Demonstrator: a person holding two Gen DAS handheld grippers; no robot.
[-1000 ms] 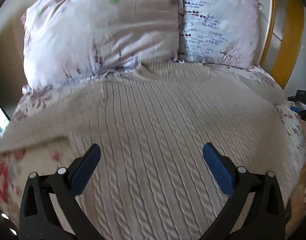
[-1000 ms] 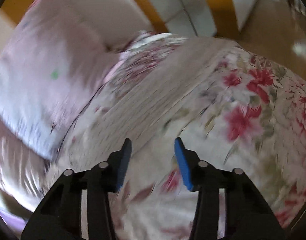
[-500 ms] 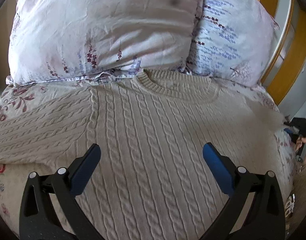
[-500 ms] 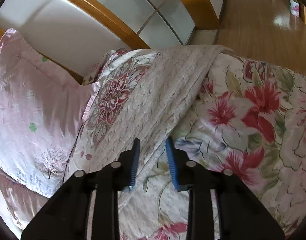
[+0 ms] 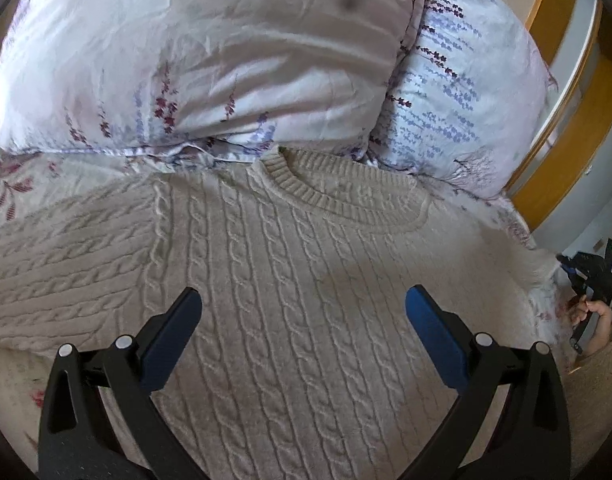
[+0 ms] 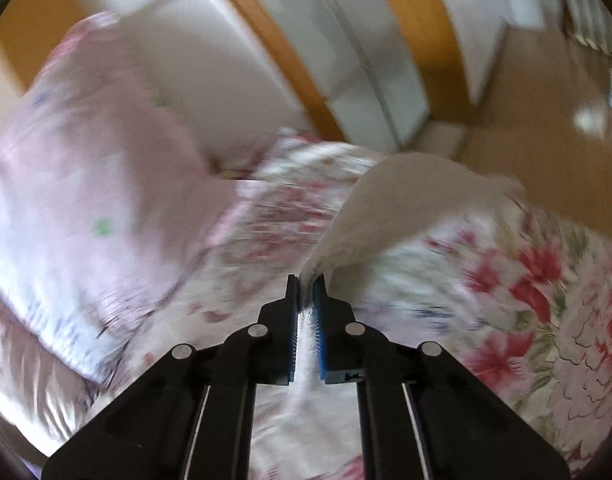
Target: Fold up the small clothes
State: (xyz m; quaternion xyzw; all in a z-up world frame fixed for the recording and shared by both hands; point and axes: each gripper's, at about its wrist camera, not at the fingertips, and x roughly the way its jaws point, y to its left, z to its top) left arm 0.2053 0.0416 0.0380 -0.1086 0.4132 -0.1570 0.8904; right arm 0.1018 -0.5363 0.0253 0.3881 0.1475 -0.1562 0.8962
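While the left gripper [image 5: 302,320] hangs open over the cream cable-knit sweater [image 5: 286,280], the right gripper [image 6: 305,286] pinches its sleeve [image 6: 386,200], far from the collar [image 5: 338,196].

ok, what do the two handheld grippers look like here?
Both match: the left gripper and right gripper have black plastic linkage arms with round silver pivot pins and blue pads on the fingers. The right one's pads look ribbed. No cables visible.
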